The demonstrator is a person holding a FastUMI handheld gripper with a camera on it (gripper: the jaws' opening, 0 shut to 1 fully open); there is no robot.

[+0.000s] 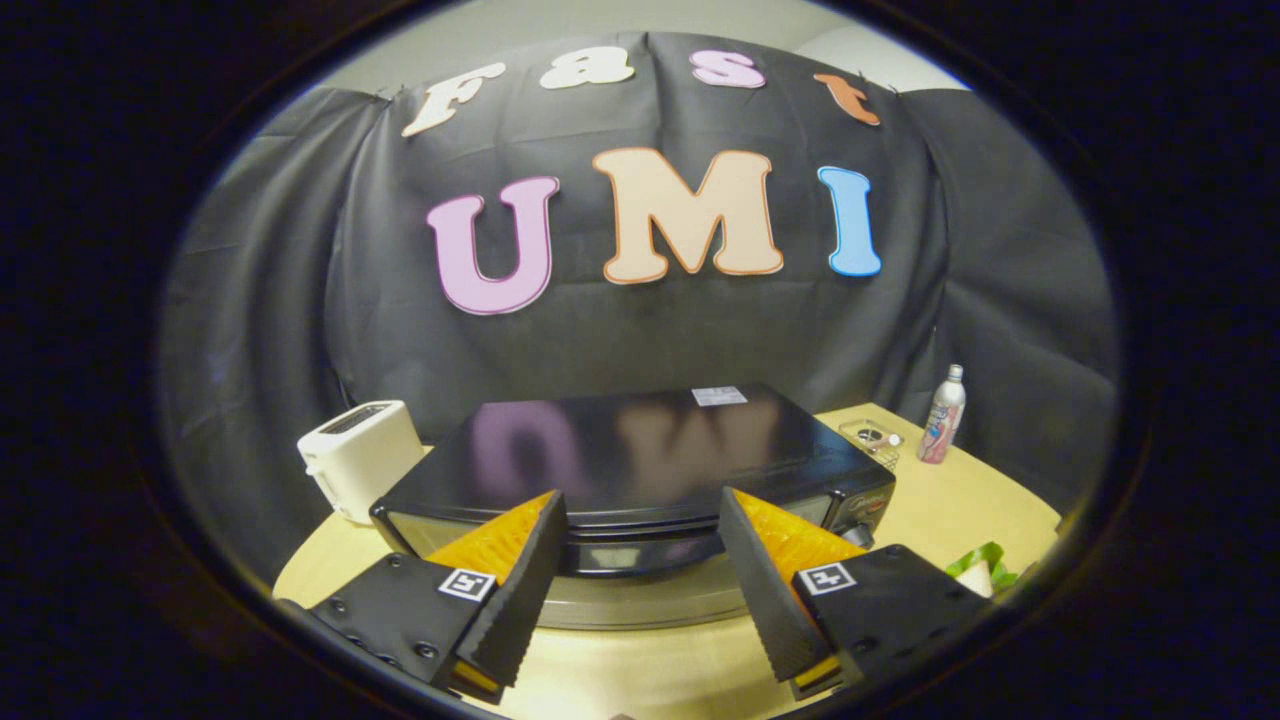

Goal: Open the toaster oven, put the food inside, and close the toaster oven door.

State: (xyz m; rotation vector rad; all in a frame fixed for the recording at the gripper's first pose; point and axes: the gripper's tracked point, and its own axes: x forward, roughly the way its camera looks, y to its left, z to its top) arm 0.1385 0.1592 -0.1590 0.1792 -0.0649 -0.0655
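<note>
The claw stands open, its two fingers spread wide with nothing between them but a clear gap, and neither pad touches anything. Just ahead of the fingertips, and partly seen through that gap, sits one black toaster oven on a round pale wooden table. The oven lies with its long axis running across the line of the fingers, side to side, and its front faces toward the claw; the flat glossy top tilts away beyond the fingertips and mirrors the wall behind. A small pale sticker lies on the far part of that top. Whether the door is shut or slightly ajar cannot be told: a broad silvery band lies below the front, between the fingers.

Beyond the left finger, just beside the oven's left end, stands one white slot toaster. Beyond the right finger, past the oven's right end, is one small clear container, and near it one upright spray can. Beside the right finger, close by, lies something green and white, too cut off to name.
</note>
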